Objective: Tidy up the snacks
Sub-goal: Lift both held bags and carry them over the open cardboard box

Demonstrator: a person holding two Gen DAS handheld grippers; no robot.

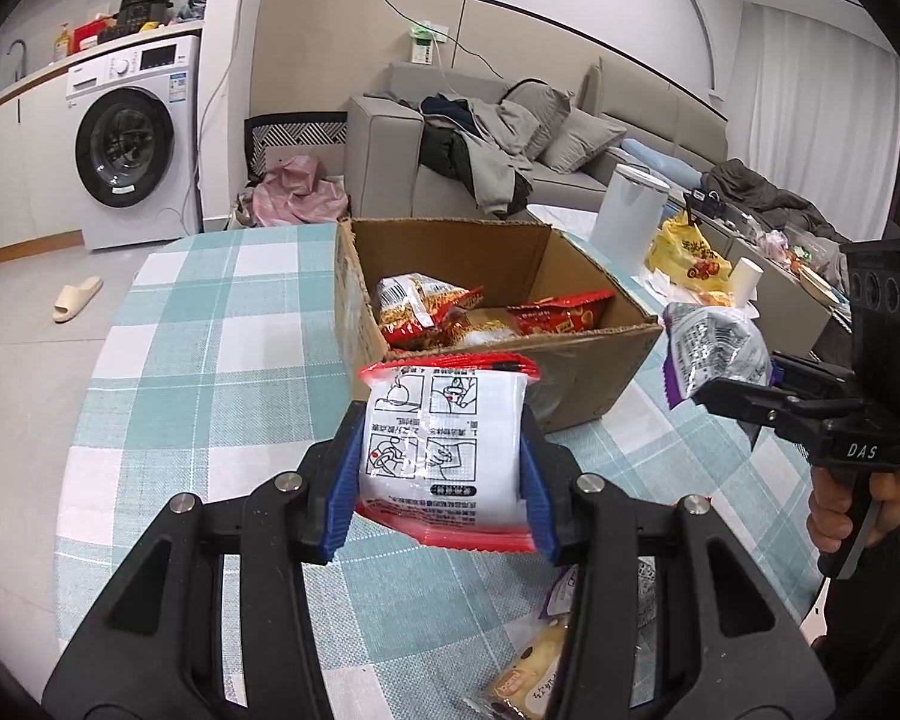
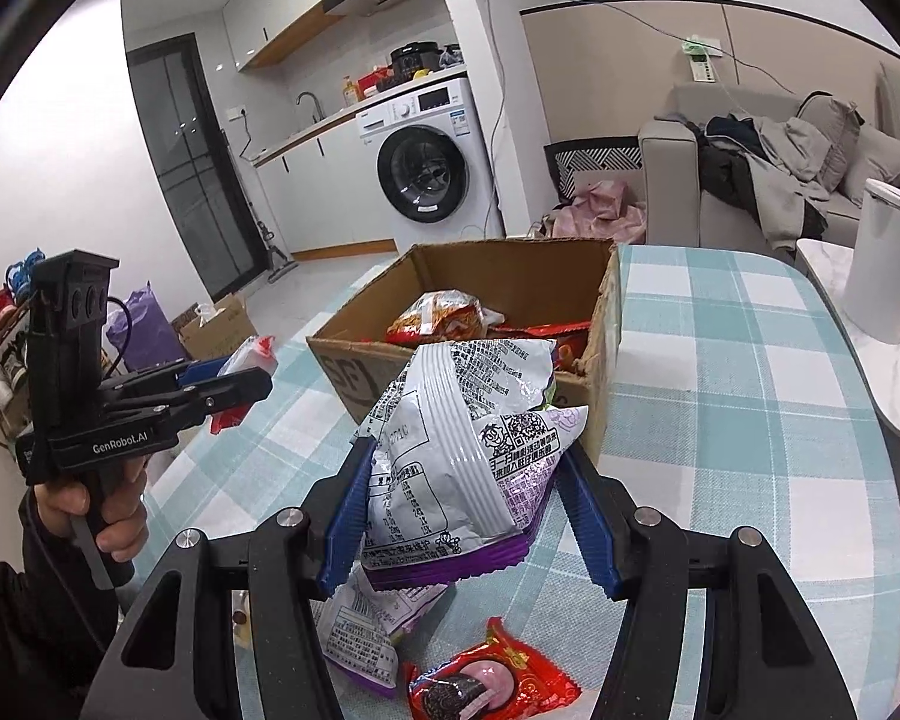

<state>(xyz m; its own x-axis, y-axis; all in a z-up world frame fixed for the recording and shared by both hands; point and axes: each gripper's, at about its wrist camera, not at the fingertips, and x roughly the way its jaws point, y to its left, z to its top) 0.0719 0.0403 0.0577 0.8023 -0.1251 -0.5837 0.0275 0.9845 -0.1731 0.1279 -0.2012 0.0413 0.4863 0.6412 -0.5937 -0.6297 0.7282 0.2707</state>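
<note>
1. Round table (image 1: 222,312) is wearing a teal-and-white checked cloth.
2. Open cardboard box (image 1: 594,372) is sitting directly on it, toward the far side.
3. Loose packets are lying on the near part: a yellow cake packet (image 1: 534,678), a silver-purple packet (image 2: 366,630), and a red packet (image 2: 492,678) showing a dark-and-pink roll, just beside it.
</note>
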